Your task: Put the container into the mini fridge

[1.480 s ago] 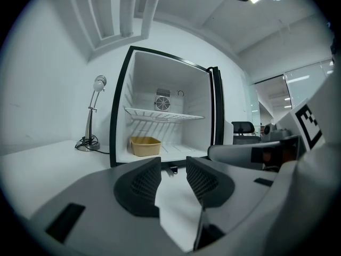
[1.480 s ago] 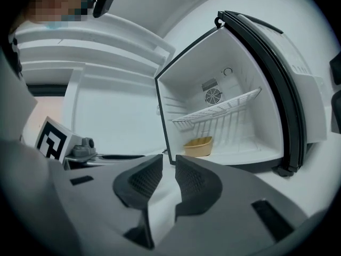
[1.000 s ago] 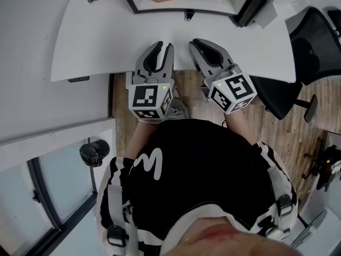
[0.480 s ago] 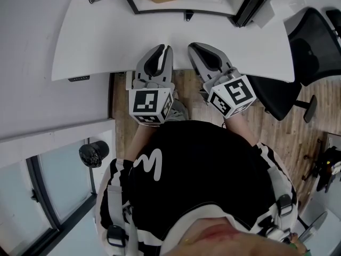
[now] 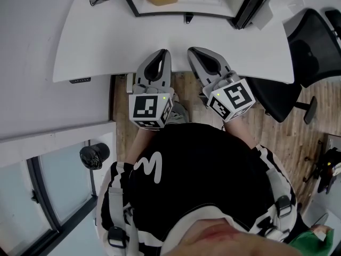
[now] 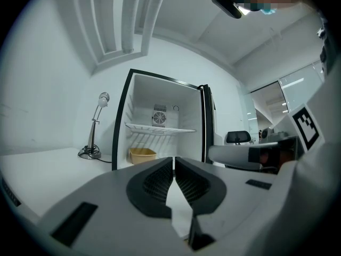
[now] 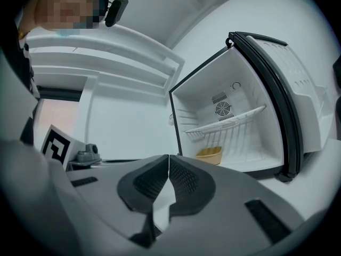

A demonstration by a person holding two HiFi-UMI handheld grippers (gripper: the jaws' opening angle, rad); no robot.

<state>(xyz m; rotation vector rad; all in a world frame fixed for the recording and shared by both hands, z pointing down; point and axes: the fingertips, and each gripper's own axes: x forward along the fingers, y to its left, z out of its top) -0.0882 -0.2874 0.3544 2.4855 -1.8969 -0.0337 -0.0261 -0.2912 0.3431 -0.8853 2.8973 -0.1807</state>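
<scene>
Since the placing is judged done, the left hand-held gripper (image 5: 164, 53) and right hand-held gripper (image 5: 192, 50), jaws just drawn together on nothing, are best kept level at the white table's (image 5: 101, 41) edge until the open white mini fridge's (image 6: 184, 105) door (image 7: 287, 89) is pushed shut slowly. Inside, on the fridge floor beneath a wire shelf (image 6: 160, 128), a shallow tan open-topped plastic container (image 6: 141, 154) is seen upright.
</scene>
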